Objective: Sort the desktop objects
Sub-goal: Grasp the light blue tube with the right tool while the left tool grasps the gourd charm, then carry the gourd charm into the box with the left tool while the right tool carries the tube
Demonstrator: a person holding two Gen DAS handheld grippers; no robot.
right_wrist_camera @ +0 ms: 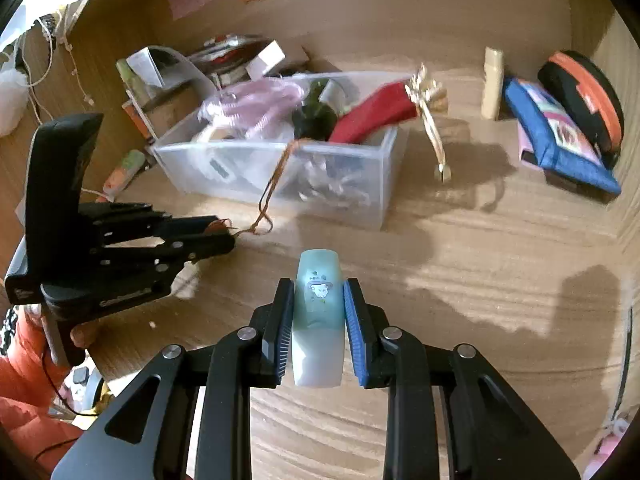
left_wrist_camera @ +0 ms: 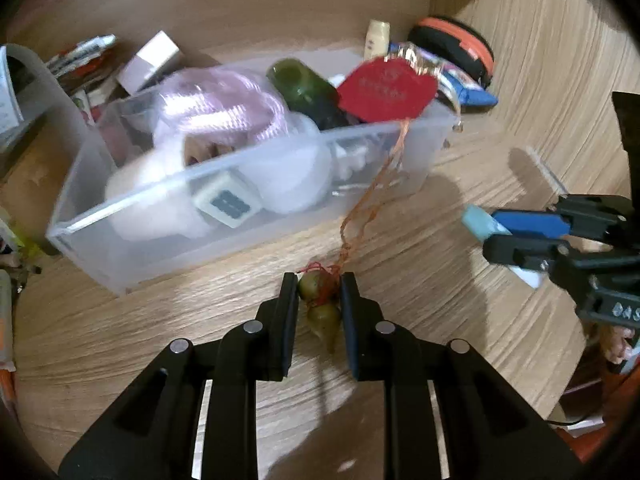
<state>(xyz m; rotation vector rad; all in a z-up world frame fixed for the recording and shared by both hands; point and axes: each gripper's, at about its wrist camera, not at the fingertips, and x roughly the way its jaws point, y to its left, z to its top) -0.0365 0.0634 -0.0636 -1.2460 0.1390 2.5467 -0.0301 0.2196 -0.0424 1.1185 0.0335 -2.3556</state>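
Observation:
My left gripper [left_wrist_camera: 319, 286] is shut on a small green gourd charm [left_wrist_camera: 320, 304] above the wooden desk. Its orange cord [left_wrist_camera: 376, 188] runs up to a red tag [left_wrist_camera: 386, 90] that rests on the rim of the clear plastic bin [left_wrist_camera: 224, 216]. My right gripper [right_wrist_camera: 318, 292] is shut on a pale green and white tube [right_wrist_camera: 318, 320], held over the desk in front of the bin [right_wrist_camera: 344, 184]. The right gripper shows at the right of the left wrist view [left_wrist_camera: 492, 236]; the left gripper shows at the left of the right wrist view [right_wrist_camera: 224, 236].
The bin holds a pink bag [left_wrist_camera: 224, 100], a dark green bottle [left_wrist_camera: 308, 92] and a white cube [left_wrist_camera: 228, 200]. Behind it stand a cream bottle [right_wrist_camera: 492, 84], a blue pouch [right_wrist_camera: 560, 140] and a black-orange case [right_wrist_camera: 580, 96]. Boxes and clutter [right_wrist_camera: 224, 60] lie at the back left.

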